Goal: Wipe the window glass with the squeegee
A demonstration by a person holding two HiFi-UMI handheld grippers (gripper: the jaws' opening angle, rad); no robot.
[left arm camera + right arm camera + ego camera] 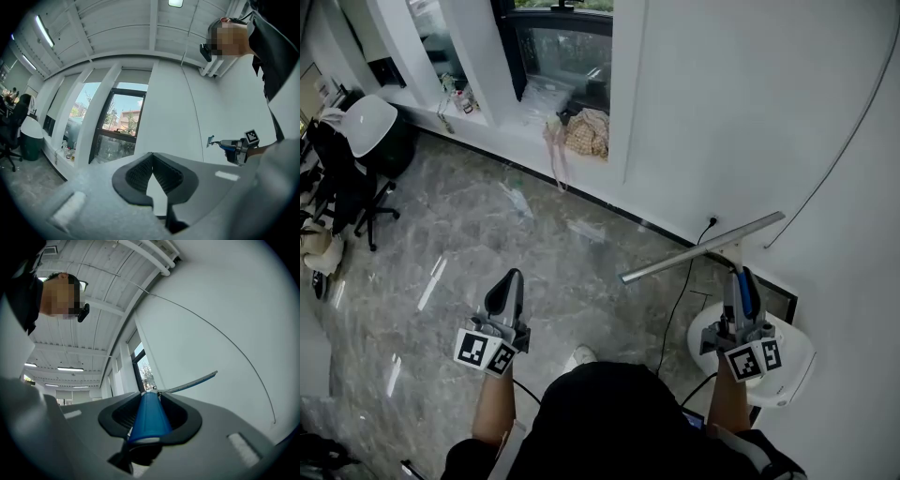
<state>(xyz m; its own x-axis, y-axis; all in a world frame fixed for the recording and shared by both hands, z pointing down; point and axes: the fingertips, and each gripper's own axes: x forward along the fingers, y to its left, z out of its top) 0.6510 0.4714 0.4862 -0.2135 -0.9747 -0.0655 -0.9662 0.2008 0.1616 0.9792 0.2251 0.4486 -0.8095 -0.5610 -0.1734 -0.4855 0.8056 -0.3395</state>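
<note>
**Colleague:** What have you got in your right hand?

**Me:** My right gripper [151, 398] has its fingers clenched on the blue handle of the squeegee [149, 420]. The handle runs straight along between the two fingers, and the long blade sticks out past their tips.

**Colleague:** Where is the squeegee against the glass?

**Me:** Well apart from it. In the head view the blade [703, 247] hangs in the air in front of the plain white wall [750, 112], slanting up from its left end to its right end. The window glass [567, 56] is far off to the upper left, beyond the edge of that wall. I can't tell if the blade touches the wall.

**Colleague:** And your left?

**Me:** The left gripper [510, 286] is held out over the grey marble floor [469, 225]. Its own view shows the fingers pressed together at the tips with nothing between them, pointing toward the wall just right of the window.

**Colleague:** Anything near the window?

**Me:** A checked cloth [587, 131] lies at the right end of the sill [502, 127], below the glass. An office chair [367, 131] stands on the floor at the far left.
</note>
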